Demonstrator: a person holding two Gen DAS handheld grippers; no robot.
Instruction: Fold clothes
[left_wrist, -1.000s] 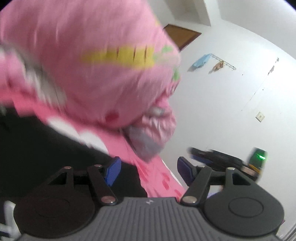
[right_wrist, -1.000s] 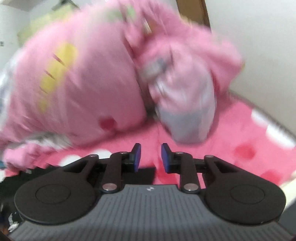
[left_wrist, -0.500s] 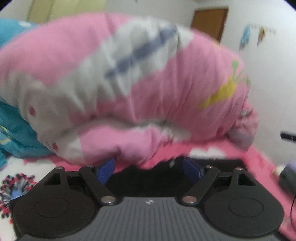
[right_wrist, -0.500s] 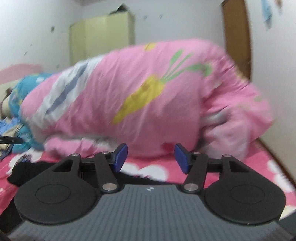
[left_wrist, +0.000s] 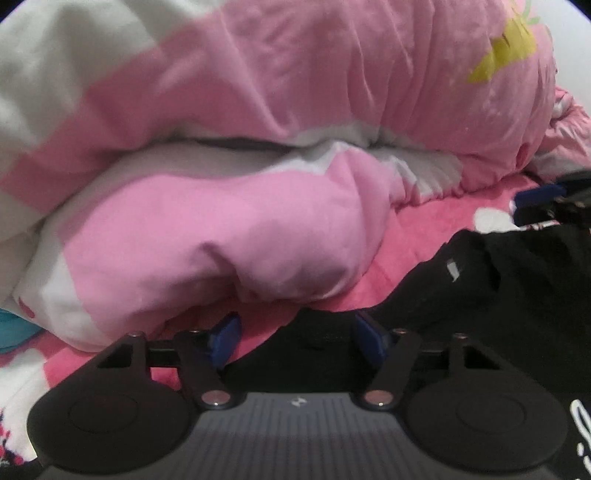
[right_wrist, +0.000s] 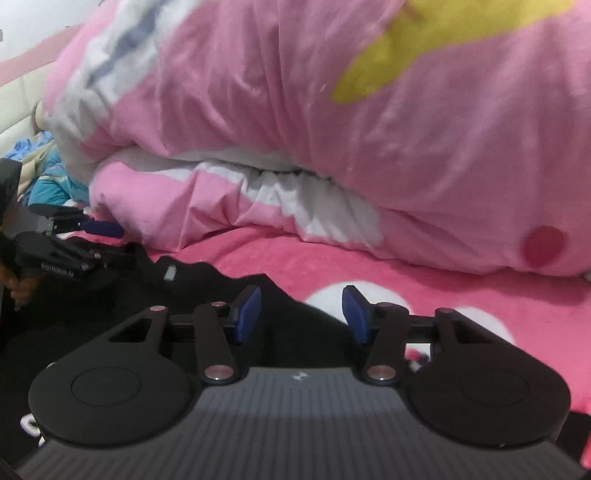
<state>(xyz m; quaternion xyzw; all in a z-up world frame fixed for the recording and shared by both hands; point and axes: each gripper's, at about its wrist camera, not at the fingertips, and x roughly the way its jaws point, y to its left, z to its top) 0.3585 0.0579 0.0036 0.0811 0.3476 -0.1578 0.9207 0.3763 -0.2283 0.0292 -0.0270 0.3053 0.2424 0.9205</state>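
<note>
A black garment (left_wrist: 517, 295) lies crumpled on the pink bed sheet (left_wrist: 417, 236), with a small white tag on it. My left gripper (left_wrist: 298, 338) hovers low over its upper edge. The jaws are closing, the black cloth lies under the gap, and the blue pads do not press on it. My right gripper (right_wrist: 301, 314) sits over the garment's (right_wrist: 192, 295) other edge, where black meets sheet (right_wrist: 424, 273). Its jaws are also closing, with nothing pinched. Each gripper shows in the other's view: the right one (left_wrist: 535, 205) and the left one (right_wrist: 99, 242).
A big pink and white duvet (left_wrist: 295, 110) with a yellow carrot print (right_wrist: 424, 48) is heaped right behind the garment and fills the back. Blue clothing (right_wrist: 55, 177) lies at the far left. A hand (right_wrist: 20, 291) holds the left gripper.
Both views have swung down from the duvet and the walls to the bed. The black garment now lies under both pairs of fingers. The right jaws stand wider than a second ago.
</note>
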